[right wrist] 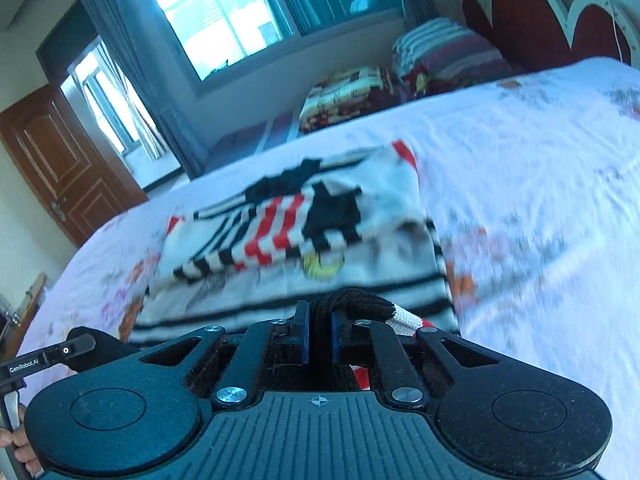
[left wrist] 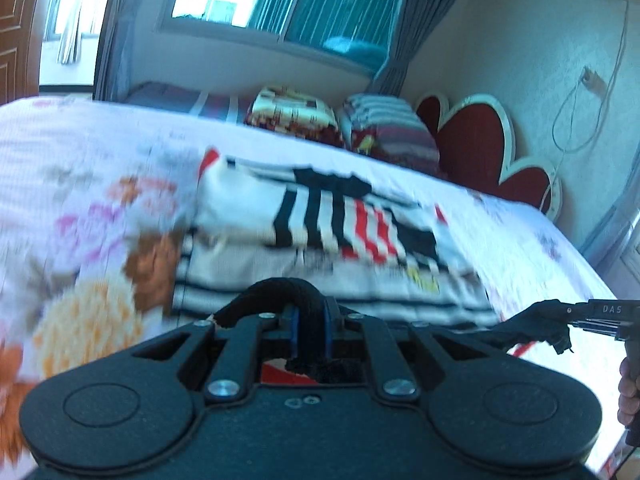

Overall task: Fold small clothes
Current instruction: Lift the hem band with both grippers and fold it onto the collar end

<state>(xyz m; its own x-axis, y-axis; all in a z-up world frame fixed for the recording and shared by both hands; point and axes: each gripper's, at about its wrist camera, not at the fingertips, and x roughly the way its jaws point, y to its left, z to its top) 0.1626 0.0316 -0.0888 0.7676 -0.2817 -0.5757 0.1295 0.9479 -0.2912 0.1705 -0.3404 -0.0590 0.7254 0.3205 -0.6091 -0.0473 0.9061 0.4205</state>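
A small white garment with black and red stripes lies on the bed, partly folded over itself; it also shows in the right wrist view. My left gripper is shut on the garment's black near edge. My right gripper is shut on the same near edge, where black and red-white fabric bunches between the blue pads. The right gripper shows in the left wrist view at the right edge. Both views are motion-blurred.
The bed has a white floral sheet. Folded patterned blankets and a striped pile lie at the far side by a red headboard. A window and a wooden door stand beyond.
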